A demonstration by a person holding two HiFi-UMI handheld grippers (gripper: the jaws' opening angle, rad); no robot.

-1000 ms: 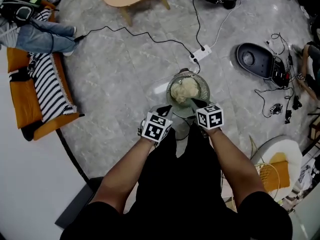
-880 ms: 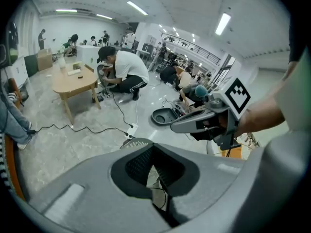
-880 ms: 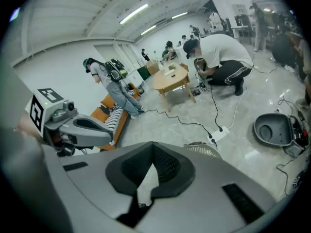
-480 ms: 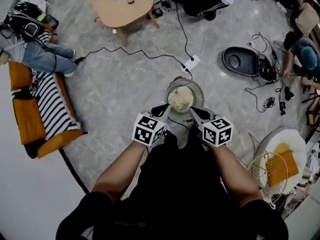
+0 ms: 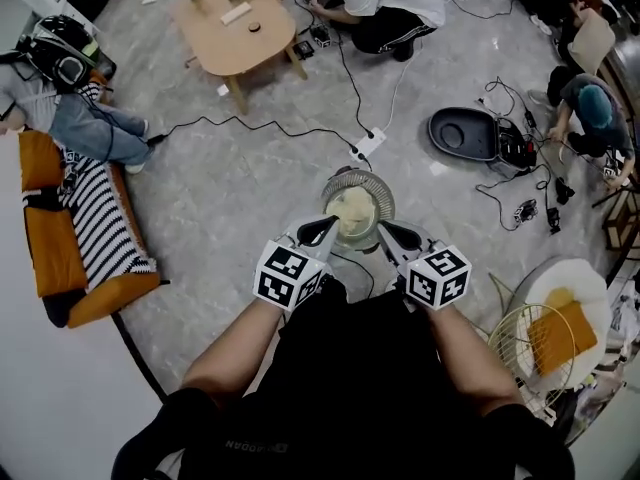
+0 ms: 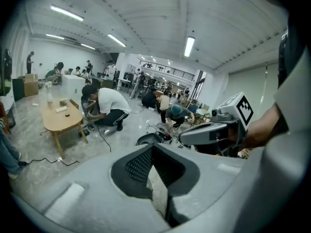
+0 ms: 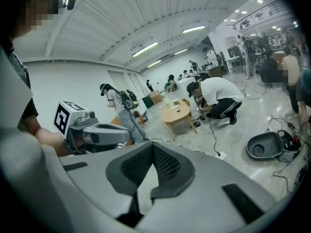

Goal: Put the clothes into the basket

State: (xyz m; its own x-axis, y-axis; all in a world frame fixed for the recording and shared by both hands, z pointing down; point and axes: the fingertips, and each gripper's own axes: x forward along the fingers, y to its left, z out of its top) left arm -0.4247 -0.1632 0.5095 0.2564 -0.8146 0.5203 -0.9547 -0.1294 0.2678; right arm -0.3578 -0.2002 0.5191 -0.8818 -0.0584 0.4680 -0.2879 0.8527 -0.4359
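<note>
Pulling up and away from the filled basket [image 5: 340, 180].

Stands higher over the floor than a second ago, with the left gripper [image 5: 323, 228] and right gripper [image 5: 388, 232] lifted nearer the head camera and clear of the rim. Carries nothing: jaws pressed together on both, no cloth between them in either gripper view. Leaves the cream clothes [image 5: 353, 208] bundled inside the basket, just beyond the gripper tips. Reads as the drop-off done and the task at or near its end; cannot tell whether to count the striped cloth [image 5: 100, 223] on the orange sofa [image 5: 45, 238] at far left.
</note>
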